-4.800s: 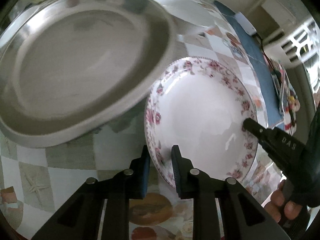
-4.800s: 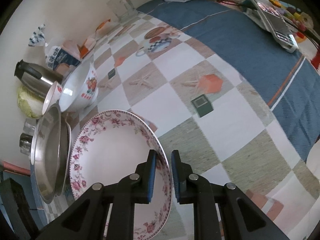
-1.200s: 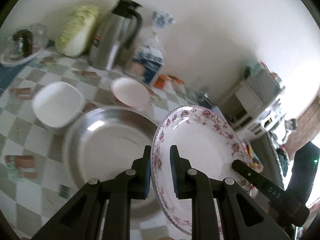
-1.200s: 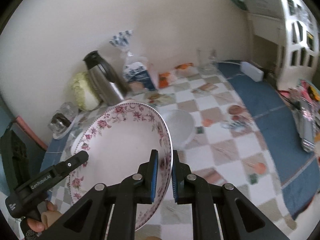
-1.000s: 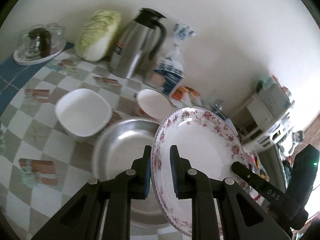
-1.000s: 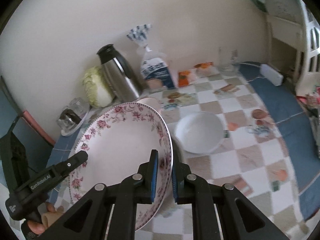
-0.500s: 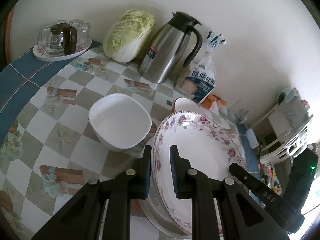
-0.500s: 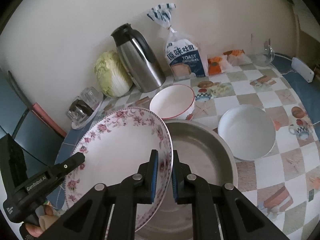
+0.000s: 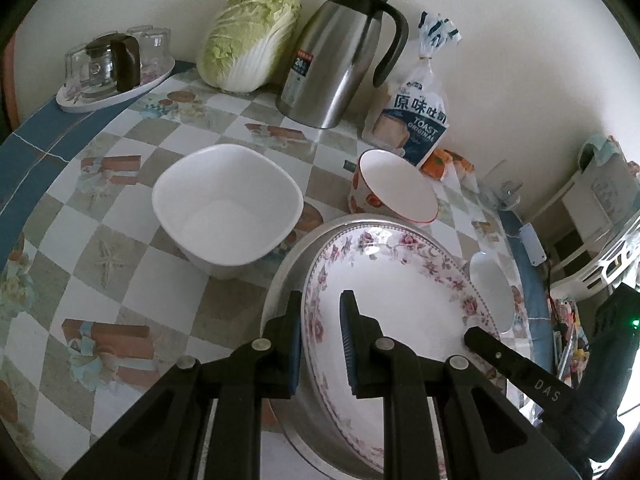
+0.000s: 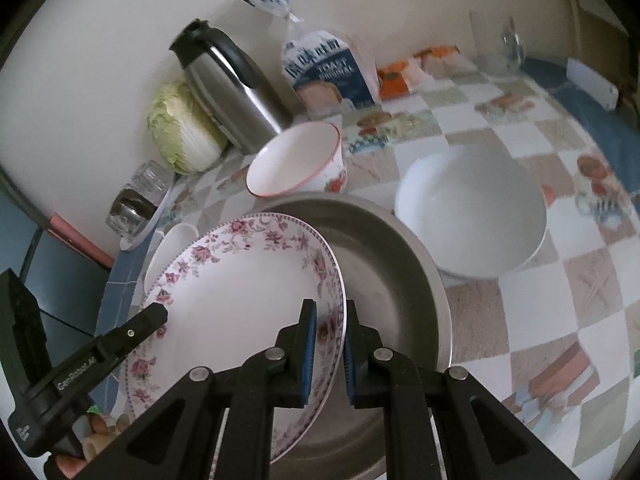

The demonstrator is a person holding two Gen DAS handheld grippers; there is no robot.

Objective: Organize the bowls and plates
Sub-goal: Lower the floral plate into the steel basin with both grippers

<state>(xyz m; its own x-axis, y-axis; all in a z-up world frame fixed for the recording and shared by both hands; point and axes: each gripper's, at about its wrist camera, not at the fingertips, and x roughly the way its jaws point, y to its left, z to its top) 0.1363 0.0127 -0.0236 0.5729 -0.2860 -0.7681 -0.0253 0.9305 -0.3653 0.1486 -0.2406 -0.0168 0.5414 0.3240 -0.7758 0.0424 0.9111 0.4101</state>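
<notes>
Left wrist: the left tool (image 9: 320, 344) is clamped on the plate (image 9: 400, 304) rim, over the pan (image 9: 288, 276). Lower evenly.

Right wrist: the right tool (image 10: 329, 354) pinches the opposite rim; centre the plate in the pan before letting go.

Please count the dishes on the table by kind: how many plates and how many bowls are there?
Plates: 2, the floral plate and the steel plate
Bowls: 3, the square white bowl, the round white bowl and the red-rimmed bowl
Total: 5
</notes>
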